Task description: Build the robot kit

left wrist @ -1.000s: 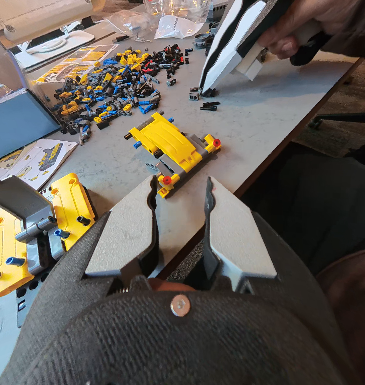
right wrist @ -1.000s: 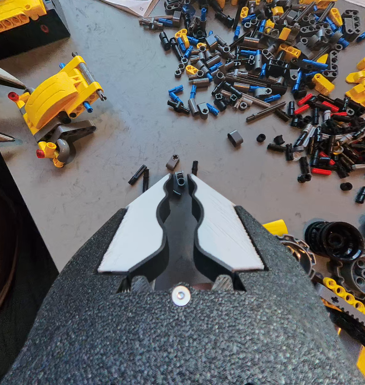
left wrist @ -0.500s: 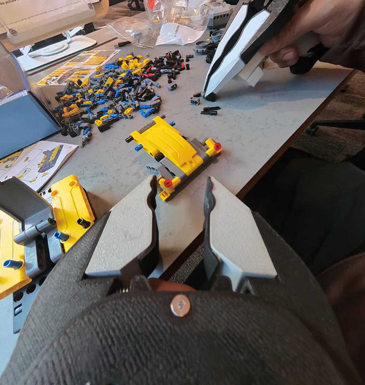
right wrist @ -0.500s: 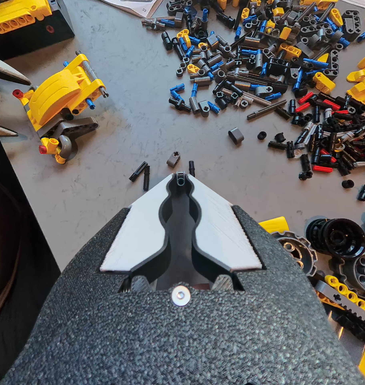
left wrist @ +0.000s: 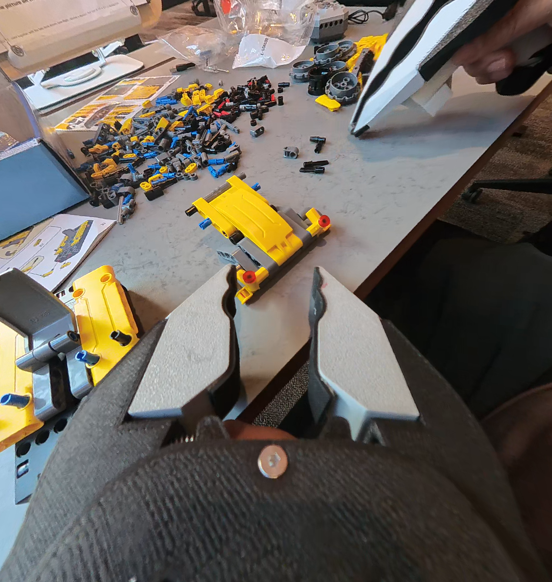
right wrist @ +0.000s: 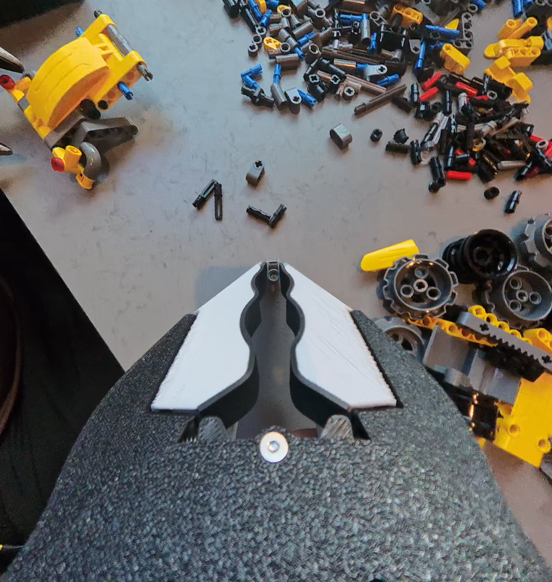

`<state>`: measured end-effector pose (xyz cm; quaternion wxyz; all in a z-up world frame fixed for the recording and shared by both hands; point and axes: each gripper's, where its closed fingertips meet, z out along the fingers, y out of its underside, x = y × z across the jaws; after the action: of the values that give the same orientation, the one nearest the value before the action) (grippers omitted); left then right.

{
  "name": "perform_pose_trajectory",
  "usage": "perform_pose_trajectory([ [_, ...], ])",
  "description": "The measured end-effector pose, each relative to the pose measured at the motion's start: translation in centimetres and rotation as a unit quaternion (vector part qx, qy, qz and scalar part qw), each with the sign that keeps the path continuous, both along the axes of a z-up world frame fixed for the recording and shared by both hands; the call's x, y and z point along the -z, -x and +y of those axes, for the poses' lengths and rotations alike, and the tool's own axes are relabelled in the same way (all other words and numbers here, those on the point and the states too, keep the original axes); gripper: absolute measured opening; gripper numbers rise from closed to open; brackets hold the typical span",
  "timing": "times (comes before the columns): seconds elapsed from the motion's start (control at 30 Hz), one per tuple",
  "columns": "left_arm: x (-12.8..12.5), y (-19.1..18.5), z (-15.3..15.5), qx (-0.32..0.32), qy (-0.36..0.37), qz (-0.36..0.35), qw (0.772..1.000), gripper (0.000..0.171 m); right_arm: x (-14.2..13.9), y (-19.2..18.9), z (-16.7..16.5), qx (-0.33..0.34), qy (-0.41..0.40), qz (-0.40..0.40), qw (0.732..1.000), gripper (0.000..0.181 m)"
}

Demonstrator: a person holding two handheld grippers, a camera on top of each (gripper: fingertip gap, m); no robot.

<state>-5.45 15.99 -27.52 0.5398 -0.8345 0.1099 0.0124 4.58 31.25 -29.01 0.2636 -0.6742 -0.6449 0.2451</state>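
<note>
My right gripper (right wrist: 273,267) is shut on a small dark grey connector piece (right wrist: 272,273) and holds it above the grey table (right wrist: 148,258). It also shows at the upper right of the left wrist view (left wrist: 358,129), held by a hand. My left gripper (left wrist: 273,277) is open and empty just in front of a yellow and grey brick assembly (left wrist: 255,230) with red pins, which also shows in the right wrist view (right wrist: 76,94). A few black pins (right wrist: 265,214) and a grey connector (right wrist: 255,172) lie loose ahead of the right gripper.
A big pile of small black, blue, yellow and red pieces (left wrist: 174,138) covers the far table. Grey wheels (right wrist: 419,288) and a yellow model (right wrist: 504,371) lie right. A yellow panel assembly (left wrist: 48,340), booklets (left wrist: 48,245) and a grey box (left wrist: 25,179) lie left. The table edge (left wrist: 426,208) runs right. One gripper's finger ends stand about 20 centimetres off the other's.
My right gripper closed on the small dark connector, lifted it off the table and drew back from the loose pins. My left gripper stayed open near the yellow assembly.
</note>
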Motion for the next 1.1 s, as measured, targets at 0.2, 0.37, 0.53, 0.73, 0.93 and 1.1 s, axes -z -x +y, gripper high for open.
perform_pose_trajectory([
  [0.2, 0.0, -0.3, -0.1, 0.003, 0.001, 0.004, 1.000, 0.046, 0.2, -1.5, -0.3, 0.021, 0.001, -0.008, 1.000, 0.014],
  [0.37, 0.0, -0.3, -0.1, 0.003, 0.000, 0.004, 1.000, 0.046, 0.1, -1.8, -0.2, 0.031, 0.005, -0.001, 1.000, 0.015],
  [0.53, 0.0, -0.3, -0.1, 0.003, 0.001, 0.003, 1.000, 0.045, -0.2, -0.8, -0.3, 0.030, 0.003, 0.003, 1.000, 0.015],
  [0.73, 0.0, -0.3, -0.2, 0.004, 0.002, 0.004, 1.000, 0.045, 0.4, -0.4, -0.6, 0.034, 0.023, 0.008, 0.999, 0.004],
  [0.93, -0.3, -0.5, -0.3, 0.008, -0.003, 0.012, 1.000, 0.044, -0.8, 0.5, -3.5, 0.018, 0.154, 0.043, 0.987, 0.004],
  [1.1, -3.4, -2.0, -0.4, 0.052, -0.056, 0.070, 0.995, 0.045, -2.6, 1.4, -6.1, -0.014, 0.236, 0.074, 0.969, 0.004],
])
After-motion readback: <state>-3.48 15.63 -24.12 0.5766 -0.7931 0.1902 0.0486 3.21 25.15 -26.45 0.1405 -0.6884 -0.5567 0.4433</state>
